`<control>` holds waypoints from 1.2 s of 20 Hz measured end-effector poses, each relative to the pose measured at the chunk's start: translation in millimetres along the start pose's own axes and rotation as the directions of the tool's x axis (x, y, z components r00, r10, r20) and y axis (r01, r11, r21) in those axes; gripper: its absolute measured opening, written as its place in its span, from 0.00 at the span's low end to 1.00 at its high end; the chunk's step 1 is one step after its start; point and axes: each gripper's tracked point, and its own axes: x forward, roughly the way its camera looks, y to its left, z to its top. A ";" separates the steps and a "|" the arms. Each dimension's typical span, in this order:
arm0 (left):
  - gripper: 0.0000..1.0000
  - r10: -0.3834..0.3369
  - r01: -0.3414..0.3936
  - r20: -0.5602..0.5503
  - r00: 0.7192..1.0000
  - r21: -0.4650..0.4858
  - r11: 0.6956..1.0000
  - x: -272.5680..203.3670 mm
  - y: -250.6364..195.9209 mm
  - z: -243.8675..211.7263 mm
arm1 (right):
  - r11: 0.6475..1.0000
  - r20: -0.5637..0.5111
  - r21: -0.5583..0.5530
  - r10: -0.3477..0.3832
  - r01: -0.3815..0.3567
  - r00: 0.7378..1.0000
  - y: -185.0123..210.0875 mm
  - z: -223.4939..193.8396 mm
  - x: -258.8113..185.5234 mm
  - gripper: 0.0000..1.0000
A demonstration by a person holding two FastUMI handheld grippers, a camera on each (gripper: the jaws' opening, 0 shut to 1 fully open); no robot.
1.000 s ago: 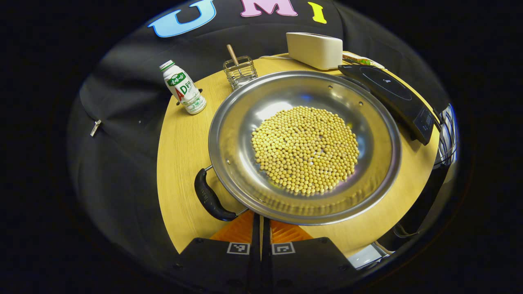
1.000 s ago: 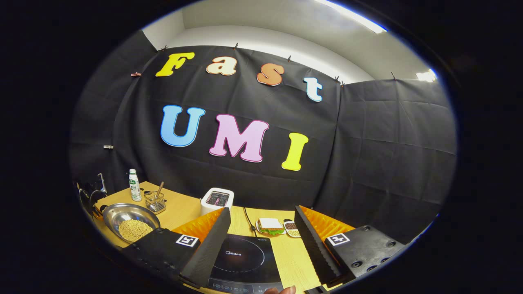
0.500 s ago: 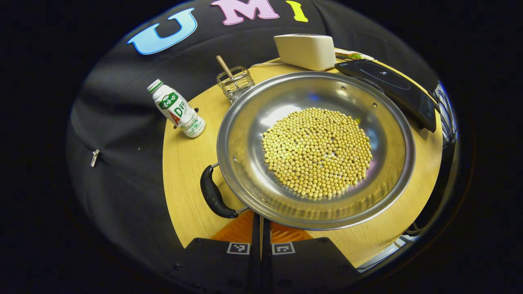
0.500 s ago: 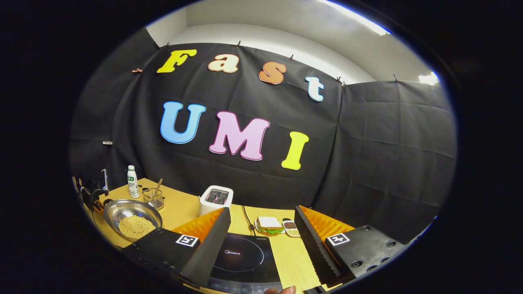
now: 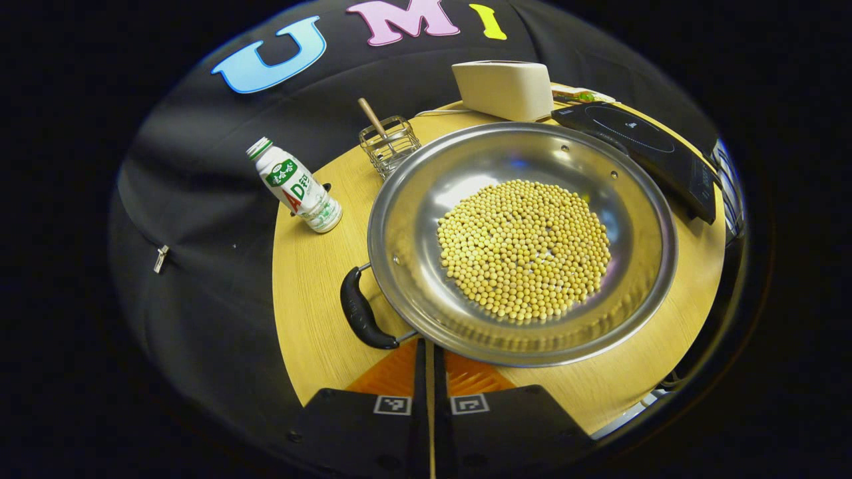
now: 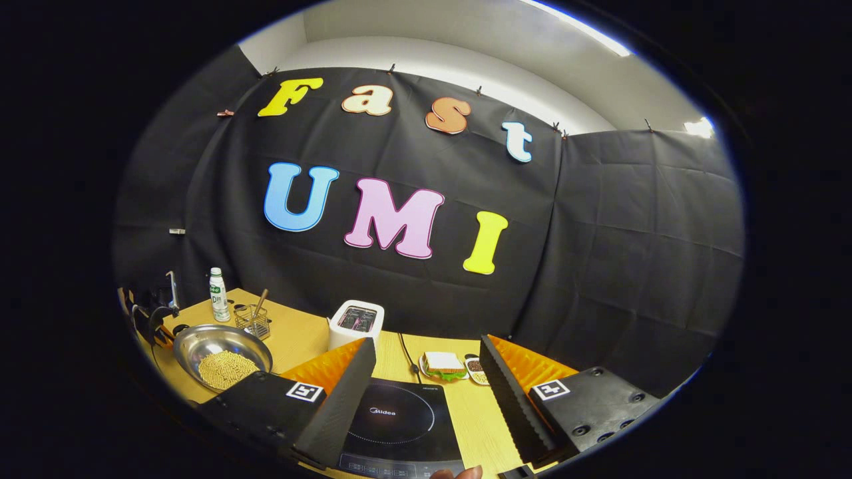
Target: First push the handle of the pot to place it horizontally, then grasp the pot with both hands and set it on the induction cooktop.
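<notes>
While the left gripper (image 5: pixel 430 372) points down at the near rim of the pot (image 5: pixel 522 243), its two fingers are pressed nearly together with only a thin slit between them, holding nothing. The pot is a wide, shallow steel pan, shiny, with a mound of round yellow beans (image 5: pixel 524 248); its black curved handle (image 5: pixel 363 313) sits just ahead and left of that gripper. The right gripper (image 6: pixel 426 392) hangs spread wide and empty over the glossy black induction cooktop (image 6: pixel 399 422), the pot far to its left on the wooden desk (image 6: pixel 293 336).
</notes>
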 end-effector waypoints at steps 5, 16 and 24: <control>0.67 0.017 -0.017 -0.006 1.000 -0.072 0.997 -27.4 2.5 -19.5 | 1.000 -0.021 0.015 0.015 -0.014 1.000 5.3 -5.4 4.1 0.98; 0.97 0.216 -0.089 0.237 0.947 -0.454 0.886 -116.1 24.8 26.7 | 0.993 -0.074 0.064 0.106 -0.101 0.992 34.4 -7.7 14.1 0.98; 0.97 0.225 0.000 0.302 0.926 -0.596 0.803 -109.0 26.7 52.4 | 0.943 -0.212 0.137 0.327 -0.304 0.921 112.2 -29.5 29.2 0.98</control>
